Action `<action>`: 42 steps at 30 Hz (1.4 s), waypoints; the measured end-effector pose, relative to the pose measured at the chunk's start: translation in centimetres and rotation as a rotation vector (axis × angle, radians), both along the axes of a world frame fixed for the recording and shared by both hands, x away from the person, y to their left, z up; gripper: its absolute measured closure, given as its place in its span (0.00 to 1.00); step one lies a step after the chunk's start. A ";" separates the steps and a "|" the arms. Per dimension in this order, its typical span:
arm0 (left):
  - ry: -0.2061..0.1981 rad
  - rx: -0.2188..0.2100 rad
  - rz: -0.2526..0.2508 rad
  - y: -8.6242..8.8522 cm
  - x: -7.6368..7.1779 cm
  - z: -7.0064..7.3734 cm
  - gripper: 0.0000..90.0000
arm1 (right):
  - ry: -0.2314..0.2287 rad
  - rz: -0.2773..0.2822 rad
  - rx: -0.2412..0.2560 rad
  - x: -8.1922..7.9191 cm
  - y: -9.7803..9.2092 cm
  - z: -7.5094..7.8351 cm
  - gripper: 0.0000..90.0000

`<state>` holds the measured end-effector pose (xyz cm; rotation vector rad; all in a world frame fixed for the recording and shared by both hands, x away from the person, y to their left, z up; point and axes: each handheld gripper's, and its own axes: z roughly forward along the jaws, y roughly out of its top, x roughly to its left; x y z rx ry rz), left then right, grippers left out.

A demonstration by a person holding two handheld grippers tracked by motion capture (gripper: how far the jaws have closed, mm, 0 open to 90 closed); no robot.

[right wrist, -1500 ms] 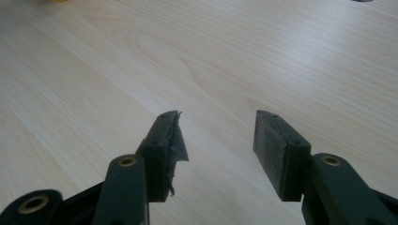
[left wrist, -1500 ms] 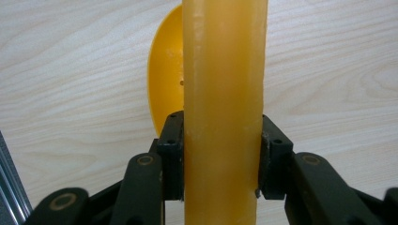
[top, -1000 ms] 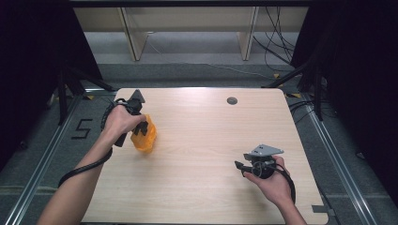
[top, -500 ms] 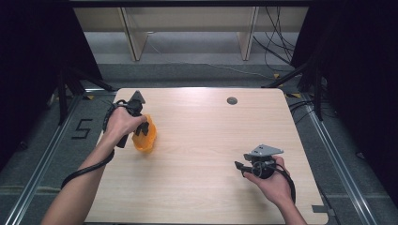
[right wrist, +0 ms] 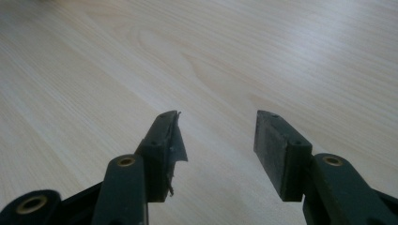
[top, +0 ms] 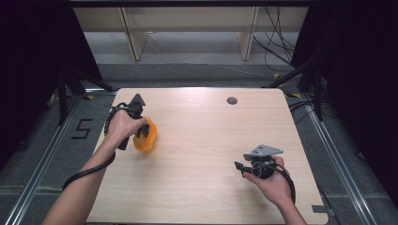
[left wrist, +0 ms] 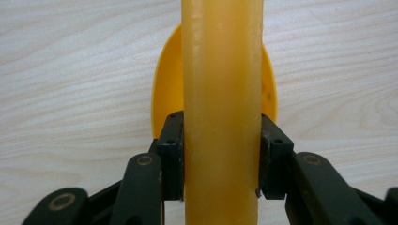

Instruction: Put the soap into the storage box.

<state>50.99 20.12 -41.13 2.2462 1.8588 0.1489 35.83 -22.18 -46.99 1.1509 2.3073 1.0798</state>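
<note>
Orange plastic object (top: 144, 137) sits at the table's (top: 202, 140) 9 o'clock side, near the left edge. Could be a scoop or ladle; can't tell for sure. Left gripper (top: 141, 127) is clamped on it: in the left gripper view both jaws press flat against the sides of a thick yellow-orange handle (left wrist: 221, 93), gripper point (left wrist: 221, 157). The handle's long axis runs 6 to 12 in that view, straight along the jaws, with a rounded disc or bowl part (left wrist: 164, 89) behind it against the wood. Whether it rests on the table or is just lifted, can't tell.

Right gripper (top: 239, 168) is well apart, toward 4 o'clock on the table, jaws pointing to 9 o'clock, toward the object. In the right gripper view the gripper (right wrist: 218, 133) has its jaws spread, nothing between them, bare wood ahead.

Key relation, as a judgement: the object lies at 10 o'clock from the right gripper, across most of the table. The left hand (top: 119, 127) already has it, so any next move is the left's, or a handover toward centre.
</note>
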 end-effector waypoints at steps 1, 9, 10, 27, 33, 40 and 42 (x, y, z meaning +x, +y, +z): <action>0.009 0.003 -0.011 0.1 0.0 0.1 0.67 | 0.001 0.000 0.000 0.0 0.0 0.0 0.56; -0.007 -0.009 0.006 -0.1 0.0 0.1 0.63 | 0.009 0.002 -0.004 0.0 0.0 0.0 0.56; -0.003 -0.027 0.044 -0.4 -0.1 0.1 0.62 | 0.010 0.002 -0.002 0.0 0.0 0.0 0.56; -0.048 -0.042 -0.035 0.1 -0.7 0.9 0.42 | 0.013 0.004 -0.008 0.0 0.0 -0.1 0.56; -0.061 -0.051 -0.033 0.3 -0.8 1.3 0.39 | 0.017 0.005 -0.008 0.0 0.0 -0.1 0.55; -0.085 -0.060 -0.040 0.6 -1.6 1.6 0.38 | 0.020 0.007 -0.013 0.1 -0.1 -0.2 0.55; -0.098 -0.065 -0.043 0.7 -2.0 1.8 0.38 | 0.017 0.009 -0.016 0.1 -0.1 -0.2 0.55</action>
